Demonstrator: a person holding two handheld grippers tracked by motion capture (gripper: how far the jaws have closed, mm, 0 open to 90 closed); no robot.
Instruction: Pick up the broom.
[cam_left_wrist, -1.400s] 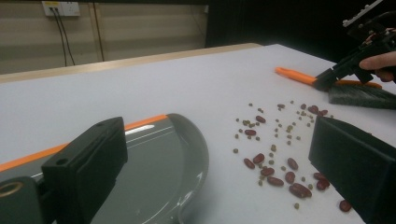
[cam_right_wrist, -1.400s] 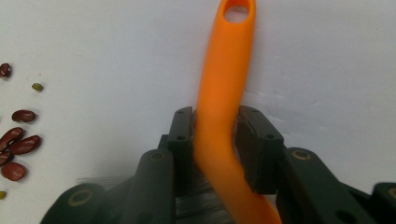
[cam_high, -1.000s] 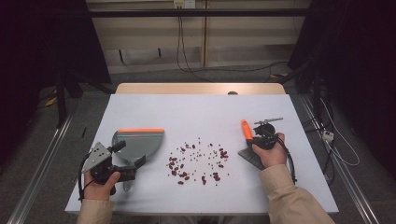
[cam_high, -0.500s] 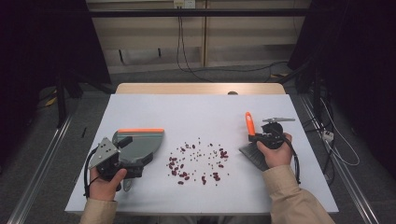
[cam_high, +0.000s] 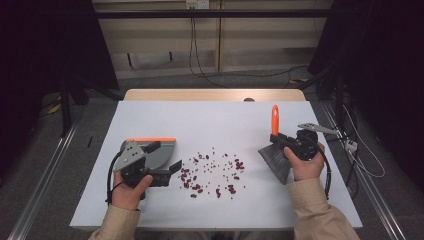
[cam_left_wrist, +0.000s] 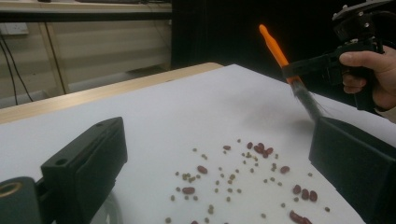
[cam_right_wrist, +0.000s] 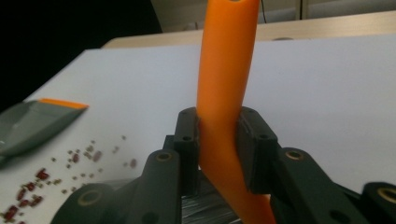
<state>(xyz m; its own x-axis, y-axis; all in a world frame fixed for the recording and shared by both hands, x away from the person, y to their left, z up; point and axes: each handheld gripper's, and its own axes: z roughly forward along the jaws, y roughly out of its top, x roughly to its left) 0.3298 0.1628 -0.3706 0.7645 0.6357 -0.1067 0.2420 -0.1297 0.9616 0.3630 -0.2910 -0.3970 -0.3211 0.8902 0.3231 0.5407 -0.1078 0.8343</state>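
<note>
The right gripper (cam_high: 278, 141) clamps the orange-handled grey-bristled brush (cam_high: 275, 150), handle upright; scattered red beans (cam_high: 212, 172) lie frame-left, nearer the wide-jawed left gripper (cam_high: 167, 157).

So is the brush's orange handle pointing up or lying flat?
Up. The brush handle rises from the right tongs, which clamp it; bristles hang toward the table.

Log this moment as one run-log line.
right gripper: shut on brush | left gripper: open, beside dustpan | beans: scattered on table

Beans (cam_high: 212, 172) between dustpan (cam_high: 155, 150) and brush (cam_high: 276, 150)
</note>
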